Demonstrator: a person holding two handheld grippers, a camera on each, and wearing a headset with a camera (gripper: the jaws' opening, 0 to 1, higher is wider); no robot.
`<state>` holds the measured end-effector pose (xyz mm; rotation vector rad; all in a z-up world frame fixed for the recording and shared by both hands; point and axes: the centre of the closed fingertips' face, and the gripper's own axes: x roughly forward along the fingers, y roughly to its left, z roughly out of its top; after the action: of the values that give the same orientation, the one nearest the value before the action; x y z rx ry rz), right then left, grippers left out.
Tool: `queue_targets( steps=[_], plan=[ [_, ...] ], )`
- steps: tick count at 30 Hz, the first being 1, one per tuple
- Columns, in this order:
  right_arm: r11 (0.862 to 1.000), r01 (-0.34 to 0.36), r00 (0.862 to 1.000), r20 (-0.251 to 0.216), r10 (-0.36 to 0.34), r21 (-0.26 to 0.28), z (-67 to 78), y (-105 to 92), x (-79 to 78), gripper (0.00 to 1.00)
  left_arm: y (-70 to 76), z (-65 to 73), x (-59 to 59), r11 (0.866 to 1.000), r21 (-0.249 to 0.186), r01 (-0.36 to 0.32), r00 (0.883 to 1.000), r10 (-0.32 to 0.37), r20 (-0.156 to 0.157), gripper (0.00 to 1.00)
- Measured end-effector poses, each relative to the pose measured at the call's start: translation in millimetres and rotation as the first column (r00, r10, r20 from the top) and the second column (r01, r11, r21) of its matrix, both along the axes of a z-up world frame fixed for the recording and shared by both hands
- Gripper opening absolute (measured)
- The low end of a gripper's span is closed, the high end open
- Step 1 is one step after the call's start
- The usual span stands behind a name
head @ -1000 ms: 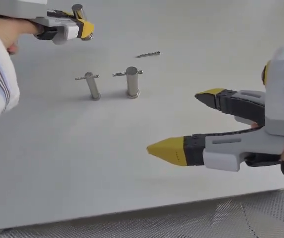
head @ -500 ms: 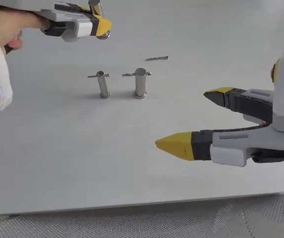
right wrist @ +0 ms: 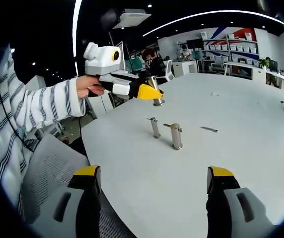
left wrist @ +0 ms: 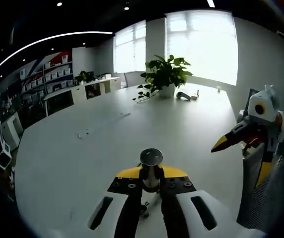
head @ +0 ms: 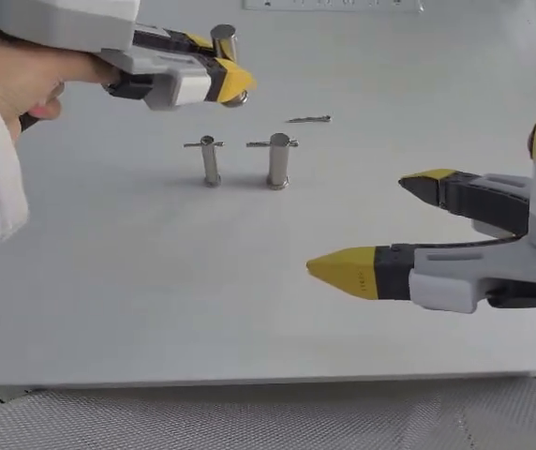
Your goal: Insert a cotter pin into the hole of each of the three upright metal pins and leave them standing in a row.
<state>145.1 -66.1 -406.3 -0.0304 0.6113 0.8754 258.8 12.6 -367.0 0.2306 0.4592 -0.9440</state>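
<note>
Left tongs (head: 229, 82), clamped on the third metal pin (head: 223, 39), have closed in toward the cottered pin (head: 211, 161) and its cottered neighbour (head: 278, 161) standing on the tabletop (head: 156, 281), while the right tongs (head: 357, 225) gape wide and the last cotter pin (head: 307, 119) lies loose behind the row, so the final insertion looks pending.

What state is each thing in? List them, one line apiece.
Left gripper: shut on third metal pin, off the table.
Third metal pin: gripped, nothing seen through it.
Thinner metal pin: upright, cotter pin through it.
Thicker metal pin: upright, cotter pin through it.
Loose cotter pin: flat on the table.
Right gripper: open, empty.
</note>
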Motion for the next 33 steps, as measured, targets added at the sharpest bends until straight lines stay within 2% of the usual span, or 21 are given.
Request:
queue_targets(
  steps=[6,12,13,16,19,22,26,33],
  plan=[
    [1.0,0.012,1.0,0.006,-0.012,-0.004,0.7,-3.7,0.7,0.87,-10.1,-11.3,-25.0,0.999,0.005,0.05,0.998,-0.05,-0.026,0.09],
    [1.0,0.025,1.0,0.002,-0.025,-0.005,-0.2,-6.8,-0.9,0.87,-16.9,-27.6,-41.8,0.996,0.036,0.083,0.995,-0.081,-0.051,0.09],
    [1.0,0.023,1.0,-0.007,-0.023,-0.003,-1.0,-6.9,-1.7,0.87,-20.3,-28.3,-51.2,0.995,0.04,0.096,0.994,-0.093,-0.064,0.09],
    [1.0,0.024,1.0,-0.009,-0.024,-0.003,-1.7,-6.8,-2.6,0.87,-24.1,-39.1,-57.0,0.992,0.052,0.113,0.991,-0.109,-0.074,0.09],
    [1.0,0.022,1.0,-0.011,-0.022,-0.004,-2.3,-6.3,-3.0,0.87,-29.2,-43.8,-65.3,0.991,0.064,0.117,0.991,-0.112,-0.079,0.09],
    [1.0,0.024,1.0,-0.014,-0.024,-0.003,-3.4,-6.3,-2.7,0.87,-32.9,-49.8,-67.3,0.991,0.081,0.108,0.992,-0.102,-0.073,0.09],
    [1.0,0.016,1.0,-0.019,-0.016,-0.001,-4.1,-4.0,-4.1,0.87,-33.6,-58.7,-65.7,0.993,0.076,0.096,0.992,-0.089,-0.085,0.09],
    [1.0,0.007,1.0,-0.025,-0.007,-0.004,-6.9,-2.0,-4.8,0.86,-36.7,-70.3,-66.0,0.991,0.094,0.093,0.992,-0.085,-0.092,0.09]
  ],
)
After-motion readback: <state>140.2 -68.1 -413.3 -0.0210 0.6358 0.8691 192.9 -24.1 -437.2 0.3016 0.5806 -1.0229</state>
